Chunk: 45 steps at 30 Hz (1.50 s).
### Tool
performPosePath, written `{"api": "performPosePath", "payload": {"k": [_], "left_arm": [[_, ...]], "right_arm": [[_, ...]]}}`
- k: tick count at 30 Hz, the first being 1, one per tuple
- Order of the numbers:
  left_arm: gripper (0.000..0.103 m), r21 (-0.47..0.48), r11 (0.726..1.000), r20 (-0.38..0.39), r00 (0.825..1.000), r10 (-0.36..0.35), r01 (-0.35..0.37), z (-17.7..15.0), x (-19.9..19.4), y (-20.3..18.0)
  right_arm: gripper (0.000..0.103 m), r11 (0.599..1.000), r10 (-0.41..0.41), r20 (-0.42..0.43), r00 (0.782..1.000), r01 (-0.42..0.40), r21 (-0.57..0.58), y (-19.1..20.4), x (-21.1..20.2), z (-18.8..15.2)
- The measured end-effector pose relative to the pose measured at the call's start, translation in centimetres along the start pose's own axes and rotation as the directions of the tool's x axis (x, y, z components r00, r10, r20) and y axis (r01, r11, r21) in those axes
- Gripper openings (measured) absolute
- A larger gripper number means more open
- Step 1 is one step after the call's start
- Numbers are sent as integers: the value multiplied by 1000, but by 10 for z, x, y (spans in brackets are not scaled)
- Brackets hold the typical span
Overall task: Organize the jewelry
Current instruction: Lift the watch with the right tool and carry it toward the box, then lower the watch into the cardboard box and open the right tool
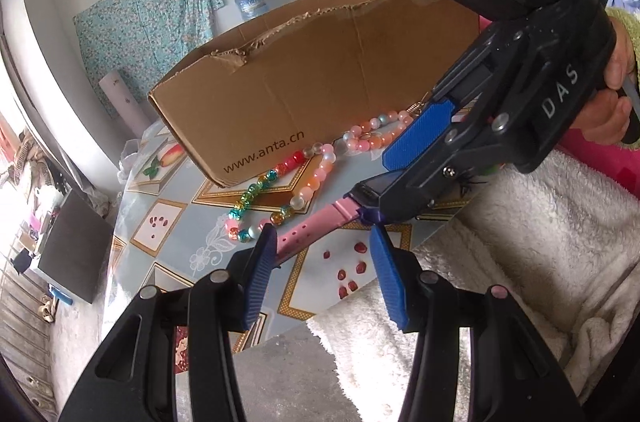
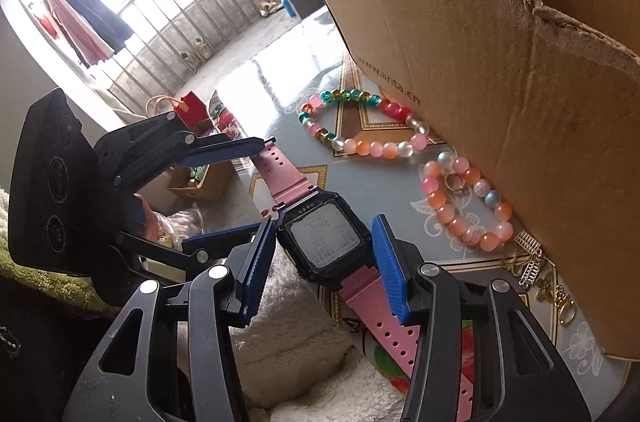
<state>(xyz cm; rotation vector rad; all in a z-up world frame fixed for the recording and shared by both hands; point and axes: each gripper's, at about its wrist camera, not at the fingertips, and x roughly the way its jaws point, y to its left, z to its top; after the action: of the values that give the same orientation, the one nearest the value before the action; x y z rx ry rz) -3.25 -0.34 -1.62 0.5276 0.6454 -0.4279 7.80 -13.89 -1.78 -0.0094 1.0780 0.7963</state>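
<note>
A pink-strapped watch (image 2: 326,242) with a black square case lies on the patterned table, also in the left wrist view (image 1: 320,222). My right gripper (image 2: 324,236) is open, its blue pads either side of the watch case. My left gripper (image 1: 322,238) is open, its pads straddling the strap end; it shows in the right wrist view (image 2: 236,188). A multicoloured bead bracelet (image 2: 360,126) and an orange-pink bead bracelet (image 2: 468,202) with a gold ring (image 2: 455,183) inside lie by the cardboard box (image 2: 500,70). Gold chains (image 2: 532,270) lie against the box.
The box (image 1: 312,78) stands open-topped at the back of the table (image 1: 168,222). A white fleece cloth (image 1: 520,262) covers the near table edge. The table ends just left of the watch, with floor below.
</note>
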Motion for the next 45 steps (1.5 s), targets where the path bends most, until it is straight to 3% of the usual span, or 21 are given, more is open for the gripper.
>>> {"api": "performPosePath", "payload": {"k": [8, 15, 16, 17, 20, 25, 28, 30, 31, 32, 36, 38, 45], "left_arm": [[47, 55, 998, -14, 1000, 22, -21, 1, 9, -3], [26, 4, 1000, 1, 1000, -22, 22, 2, 12, 0], [21, -7, 1000, 1, 1000, -21, 21, 2, 12, 2], [8, -17, 1000, 2, 1000, 2, -2, 3, 12, 3], [8, -88, 994, -4, 998, -60, 59, 5, 16, 14], [8, -123, 989, -13, 996, -84, 82, 8, 21, 18], [8, -142, 985, -16, 995, -100, 96, 9, 24, 22], [7, -147, 985, -20, 995, -100, 96, 9, 25, 22], [7, -146, 985, -22, 995, -97, 93, 9, 26, 21], [7, -145, 985, -24, 995, -93, 88, 10, 26, 21], [4, -145, 986, -19, 996, -87, 83, 13, 23, 19], [3, -144, 985, -9, 996, -93, 90, 18, 20, 19], [3, -175, 978, 62, 992, -106, 115, 51, -28, 39]], "right_arm": [[46, 1000, 13, -5, 1000, -13, 3, -3, 2, 0], [46, 998, 23, 34, 999, -25, 59, -9, -2, -5], [47, 998, 20, 42, 999, -23, 66, -9, -3, -7], [47, 998, 15, 47, 999, -18, 68, -9, -4, -8], [47, 996, 0, 54, 999, -5, 86, -10, -8, -14], [47, 993, -102, 63, 993, 97, 71, -4, -16, -27], [46, 978, -203, 78, 976, 200, 53, 2, -23, -39], [37, 962, -274, 84, 958, 271, 45, 5, -26, -47], [34, 945, -326, 80, 942, 324, 39, 6, -26, -51], [24, 928, -373, 80, 924, 371, 31, 7, -27, -54], [4, 876, -479, 116, 870, 483, -3, 17, -31, -63], [1, 854, -513, 141, 847, 520, -14, 22, -35, -64], [1, 858, -499, 230, 835, 513, -1, 48, -87, -41]]}}
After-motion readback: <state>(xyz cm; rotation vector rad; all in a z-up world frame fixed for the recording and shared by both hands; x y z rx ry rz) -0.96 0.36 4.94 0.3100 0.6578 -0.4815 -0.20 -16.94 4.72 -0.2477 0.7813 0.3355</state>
